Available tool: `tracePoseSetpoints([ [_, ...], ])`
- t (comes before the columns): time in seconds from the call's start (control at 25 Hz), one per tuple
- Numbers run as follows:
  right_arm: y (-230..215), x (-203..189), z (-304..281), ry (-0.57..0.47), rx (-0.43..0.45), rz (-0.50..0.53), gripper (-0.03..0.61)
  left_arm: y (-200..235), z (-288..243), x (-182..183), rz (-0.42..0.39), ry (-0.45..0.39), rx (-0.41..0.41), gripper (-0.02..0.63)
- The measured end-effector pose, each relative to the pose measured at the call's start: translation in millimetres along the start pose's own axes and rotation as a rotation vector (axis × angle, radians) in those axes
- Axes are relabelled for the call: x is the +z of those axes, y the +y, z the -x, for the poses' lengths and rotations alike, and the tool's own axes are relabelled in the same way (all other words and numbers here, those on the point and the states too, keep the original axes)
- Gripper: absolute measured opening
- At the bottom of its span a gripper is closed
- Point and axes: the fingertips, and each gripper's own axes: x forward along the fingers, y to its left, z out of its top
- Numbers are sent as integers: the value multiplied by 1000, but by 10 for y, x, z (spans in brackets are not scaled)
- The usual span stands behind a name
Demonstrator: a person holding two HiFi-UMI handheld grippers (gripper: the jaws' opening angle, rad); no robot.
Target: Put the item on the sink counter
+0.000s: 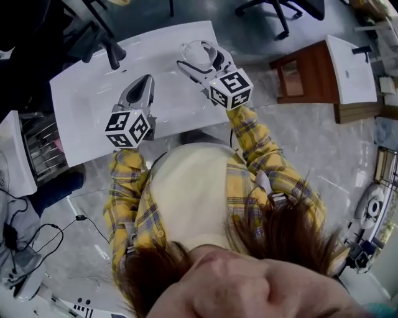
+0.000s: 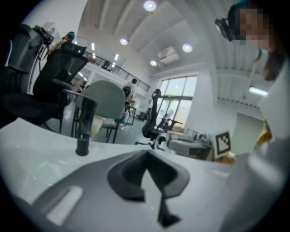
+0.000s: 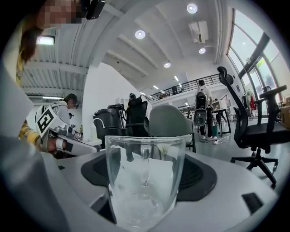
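A clear glass cup (image 1: 200, 53) sits between the jaws of my right gripper (image 1: 198, 61), which is shut on it over the far right part of the white sink counter (image 1: 81, 105). In the right gripper view the glass cup (image 3: 145, 181) fills the middle between the dark pads (image 3: 199, 174). I cannot tell whether the cup touches the counter. My left gripper (image 1: 147, 84) hovers over the middle of the counter, shut and empty. In its own view the left gripper (image 2: 147, 156) has its pads closed to a point, with the black faucet (image 2: 84, 127) ahead on the left.
The black faucet (image 1: 115, 54) stands at the counter's far edge. A wooden cabinet (image 1: 308, 71) carrying another white sink (image 1: 351, 68) stands to the right. An office chair base (image 1: 280, 12) is beyond. A wire rack (image 1: 40, 146) and floor cables (image 1: 25, 242) lie left.
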Motion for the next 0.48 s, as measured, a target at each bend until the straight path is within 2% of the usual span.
tracePoseSetpoints([
  [0.48,-480,-188,-441,5,36,6,359,232,-522,78,-22,10,36,5],
])
